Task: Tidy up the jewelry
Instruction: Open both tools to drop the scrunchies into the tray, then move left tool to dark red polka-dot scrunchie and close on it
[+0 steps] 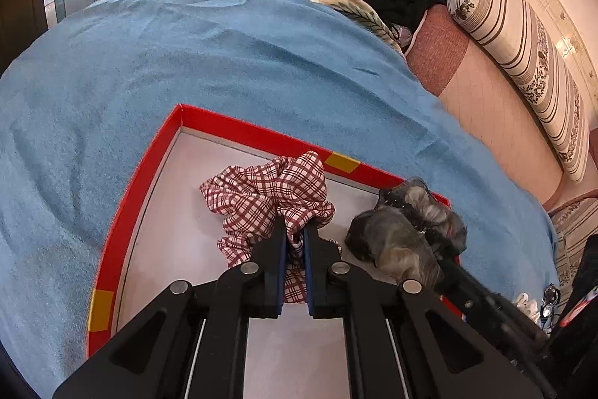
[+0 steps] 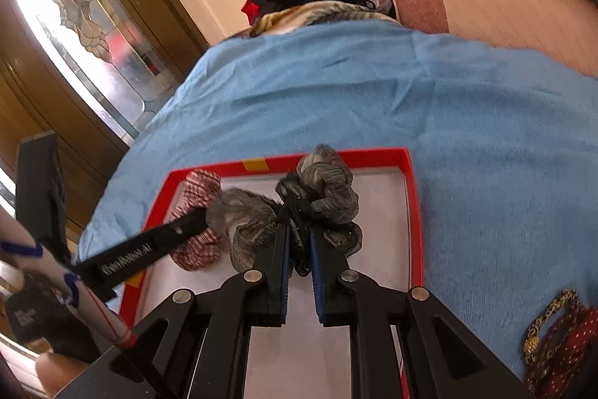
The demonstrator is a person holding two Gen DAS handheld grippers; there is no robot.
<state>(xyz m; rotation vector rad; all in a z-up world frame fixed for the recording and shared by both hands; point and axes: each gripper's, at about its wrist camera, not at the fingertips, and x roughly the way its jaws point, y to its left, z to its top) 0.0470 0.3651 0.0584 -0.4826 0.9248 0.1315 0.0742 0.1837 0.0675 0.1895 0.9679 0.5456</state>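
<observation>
1. Your left gripper (image 1: 295, 230) has its jaws nearly closed on the checked scrunchie (image 1: 269, 193); the fabric is pinched between the blue pads (image 1: 286, 249); the scrunchie rests inside the red tray (image 1: 239, 128), near its far wall.
2. Your right gripper (image 2: 299, 230) has its jaws drawn close on the dark middle of the grey scrunchie (image 2: 329, 186); it hangs over the same tray, touching the checked one on its left side.
3. The tray lies on the blue blanket (image 1: 187, 43); its white floor (image 1: 172, 230) shows around both scrunchies.
4. More hair ties (image 2: 557, 335), spotted yellow and dotted red, lie on the blanket outside the tray, at your right.
</observation>
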